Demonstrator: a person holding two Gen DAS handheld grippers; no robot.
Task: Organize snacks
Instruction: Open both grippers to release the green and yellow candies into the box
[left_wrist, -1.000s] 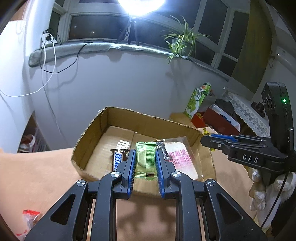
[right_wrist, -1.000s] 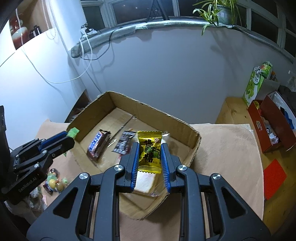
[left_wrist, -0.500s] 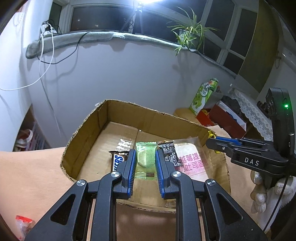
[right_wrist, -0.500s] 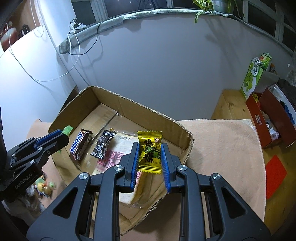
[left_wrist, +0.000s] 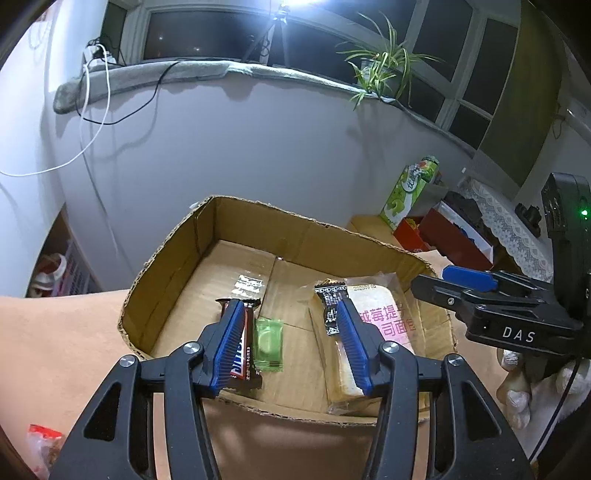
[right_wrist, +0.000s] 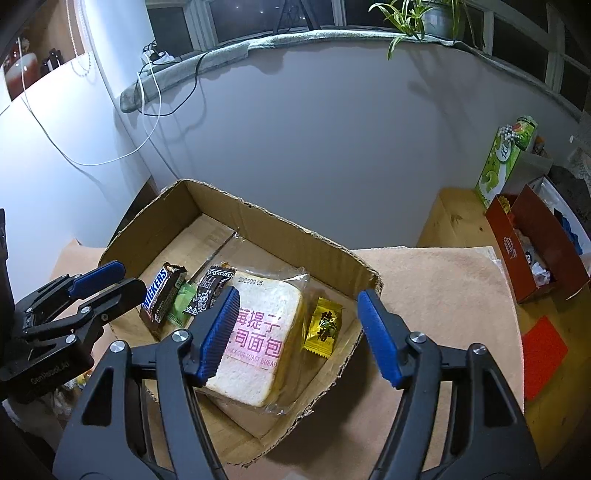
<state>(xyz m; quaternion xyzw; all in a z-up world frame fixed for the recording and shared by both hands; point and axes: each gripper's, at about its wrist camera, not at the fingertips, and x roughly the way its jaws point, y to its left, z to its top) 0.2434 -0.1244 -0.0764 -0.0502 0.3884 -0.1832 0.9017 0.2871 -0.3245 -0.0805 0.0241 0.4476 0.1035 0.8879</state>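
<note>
A shallow cardboard box (left_wrist: 243, 221) (right_wrist: 288, 229) sits on a peach cloth. In it lie a Snickers bar (right_wrist: 159, 290) (left_wrist: 244, 360), a green packet (left_wrist: 269, 345) (right_wrist: 181, 302), a black packet (left_wrist: 330, 308) (right_wrist: 208, 288), a bagged toast slice (right_wrist: 260, 332) (left_wrist: 384, 325) and a yellow candy (right_wrist: 323, 326). My left gripper (left_wrist: 291, 334) hangs over the box; its jaws are opening and the green packet lies loose on the floor below. My right gripper (right_wrist: 297, 328) is over the box's right part; its jaws are opening too, with the yellow candy lying free under them.
A red-and-white snack packet (left_wrist: 42, 443) lies on the cloth at the lower left. To the right stand a green carton (right_wrist: 506, 162) and a red box (right_wrist: 535, 251) on a wooden surface (right_wrist: 458, 221). A grey wall rises just behind the cardboard box.
Both grippers, shut on the green packet and the yellow candy before, have spread their jaws. Both snacks now lie on the box floor.
</note>
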